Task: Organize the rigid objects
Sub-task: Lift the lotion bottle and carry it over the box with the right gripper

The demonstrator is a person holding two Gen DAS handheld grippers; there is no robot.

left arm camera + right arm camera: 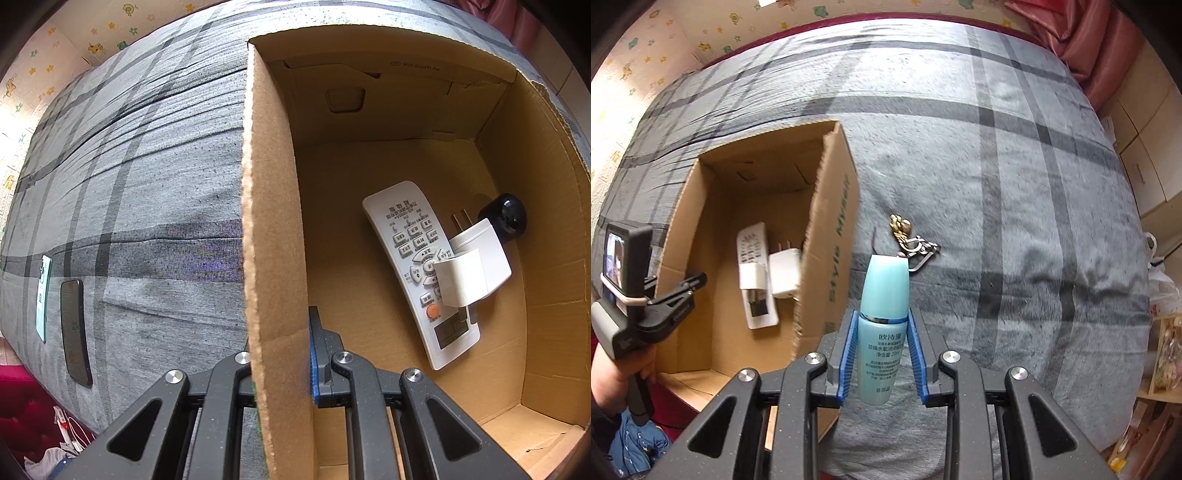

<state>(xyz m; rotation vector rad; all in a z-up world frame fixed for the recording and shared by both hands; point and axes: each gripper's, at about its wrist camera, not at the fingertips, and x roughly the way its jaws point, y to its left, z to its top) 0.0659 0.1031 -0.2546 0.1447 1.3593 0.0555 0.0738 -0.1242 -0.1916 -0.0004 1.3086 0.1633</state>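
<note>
An open cardboard box [406, 166] lies on a grey plaid bed. Inside it are a white remote [406, 258], two white plug adapters [469, 273] resting partly on the remote, and a round black object [504, 216]. My left gripper [280, 354] is shut on the box's side wall [266, 221], with one blue pad [314, 354] against the inner face. My right gripper [882, 332] is shut on a turquoise bottle [884, 288], held upright above the bed just right of the box [834, 229]. A bunch of keys with a gold charm [912, 240] lies on the cover beyond the bottle.
A black phone [75, 332] and a mint phone [43, 295] lie on the bed left of the box. The other hand-held gripper [676, 299] and a hand [613, 376] sit at the box's left wall. Pink curtain [1089, 37], cabinets and bags stand to the right.
</note>
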